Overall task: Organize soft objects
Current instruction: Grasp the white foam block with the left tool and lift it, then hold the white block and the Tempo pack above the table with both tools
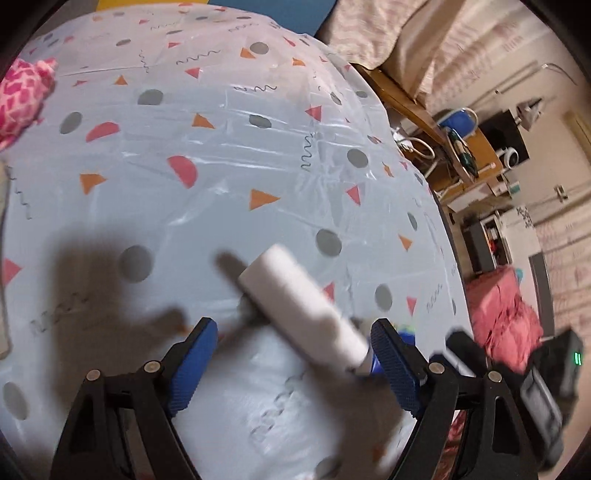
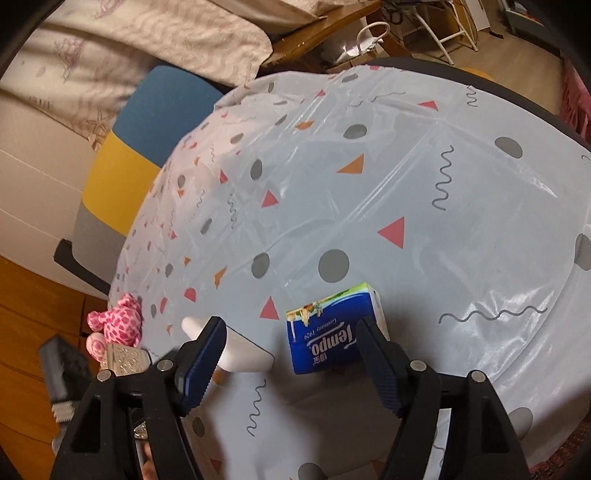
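Nearest to us in the left wrist view, our left tool (image 1: pixel 293 341) stands wide over the desk (image 1: pixel 229 147), pads pressing on nothing, and a white roll (image 1: pixel 295 306) lies slanted between its fingers, blurred, its lower end close to the right finger; we cannot tell whether it touches. Far off to the upper left of that tool, at the desk's edge, sits a pink patterned plush toy (image 1: pixel 20 99). In the right wrist view, our right tool (image 2: pixel 290 341) is also wide apart, gripping nothing. A blue tissue pack (image 2: pixel 332 328) lies on the desk just ahead, between the fingertips, its right side partly hidden behind the right finger. The white roll (image 2: pixel 243 350) shows just beyond the left finger. Farther to the left, the plush toy (image 2: pixel 120 321) rests at the desk's edge beside a silvery embossed box (image 2: pixel 125 362). Beyond the desk stand a blue and yellow chair (image 2: pixel 136 147) and a bed with patterned bedding (image 2: pixel 147 33).
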Demonstrator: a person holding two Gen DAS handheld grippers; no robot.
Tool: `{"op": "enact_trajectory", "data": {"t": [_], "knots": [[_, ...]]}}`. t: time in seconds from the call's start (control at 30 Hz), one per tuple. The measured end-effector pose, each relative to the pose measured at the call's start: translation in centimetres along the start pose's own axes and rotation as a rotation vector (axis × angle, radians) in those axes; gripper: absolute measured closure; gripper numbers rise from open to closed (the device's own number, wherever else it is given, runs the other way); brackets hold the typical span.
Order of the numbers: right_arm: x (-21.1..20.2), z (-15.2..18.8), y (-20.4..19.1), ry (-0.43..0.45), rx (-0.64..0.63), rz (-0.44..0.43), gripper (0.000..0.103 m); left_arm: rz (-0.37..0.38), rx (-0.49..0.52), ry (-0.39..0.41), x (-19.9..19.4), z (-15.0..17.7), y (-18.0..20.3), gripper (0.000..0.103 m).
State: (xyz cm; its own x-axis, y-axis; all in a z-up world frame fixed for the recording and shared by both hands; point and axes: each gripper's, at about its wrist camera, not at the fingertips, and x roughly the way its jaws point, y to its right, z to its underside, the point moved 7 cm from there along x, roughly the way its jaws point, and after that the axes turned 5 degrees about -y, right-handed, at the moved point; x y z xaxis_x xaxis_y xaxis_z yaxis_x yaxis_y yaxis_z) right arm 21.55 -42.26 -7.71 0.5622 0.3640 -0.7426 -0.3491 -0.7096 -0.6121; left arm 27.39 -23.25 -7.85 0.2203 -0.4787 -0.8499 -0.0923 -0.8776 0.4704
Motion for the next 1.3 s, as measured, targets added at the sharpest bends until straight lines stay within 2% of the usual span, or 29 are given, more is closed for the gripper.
{"op": "enact_trajectory", "data": {"t": [0.07,0.13,0.17,0.2,0.23,0.27,0.3,0.37,0.63,0.73,0.83,1.07,1.13,1.3], "knots": [[-0.4,-0.2,0.0,0.017,0.005,-0.009,0.029,-0.025,-0.019,0.001,1.0,-0.9,0.3,0.017],[-0.6,-0.2,-0.1,0.024,0.006,-0.019,0.029,-0.051,-0.022,-0.015,2.4,-1.5,0.5,0.021],[-0.6,-0.2,-0.1,0.025,0.006,-0.021,0.029,-0.071,-0.021,-0.032,3.2,-1.6,0.4,0.040],[-0.7,-0.3,0.0,0.026,0.007,-0.021,0.029,-0.082,-0.021,-0.044,3.8,-1.7,0.2,0.047],[-0.7,-0.3,0.0,0.024,0.008,-0.021,0.029,-0.088,-0.021,-0.060,4.5,-1.6,0.0,0.049],[-0.6,-0.3,0.1,0.024,0.010,-0.021,0.029,-0.062,-0.017,-0.071,4.8,-1.5,0.0,0.057],[-0.6,-0.2,0.2,0.023,0.012,-0.020,0.029,-0.043,-0.011,-0.053,4.6,-1.5,0.0,0.059],[-0.4,-0.2,0.3,0.016,0.017,-0.013,0.029,-0.033,0.044,-0.027,3.6,-1.2,0.0,0.077],[0.9,0.1,0.8,-0.043,0.023,0.048,0.027,-0.016,0.187,-0.048,-0.1,2.6,-2.2,0.078],[1.3,0.0,1.2,-0.055,0.025,0.097,0.019,0.006,0.220,-0.079,-1.7,4.4,-3.3,0.078],[2.3,0.0,1.1,-0.090,0.004,0.151,0.017,0.018,0.259,-0.108,-3.4,6.4,-4.3,0.078],[6.8,1.2,-0.9,-0.212,-0.198,0.375,0.015,-0.046,0.323,-0.117,-7.1,9.9,-8.2,0.078],[7.8,1.9,-1.5,-0.243,-0.257,0.427,0.027,-0.058,0.336,-0.115,-8.2,11.1,-9.4,0.078],[9.2,4.9,-5.7,-0.284,-0.419,0.416,0.027,-0.075,0.371,-0.118,-9.6,13.6,-11.1,0.078]]}}
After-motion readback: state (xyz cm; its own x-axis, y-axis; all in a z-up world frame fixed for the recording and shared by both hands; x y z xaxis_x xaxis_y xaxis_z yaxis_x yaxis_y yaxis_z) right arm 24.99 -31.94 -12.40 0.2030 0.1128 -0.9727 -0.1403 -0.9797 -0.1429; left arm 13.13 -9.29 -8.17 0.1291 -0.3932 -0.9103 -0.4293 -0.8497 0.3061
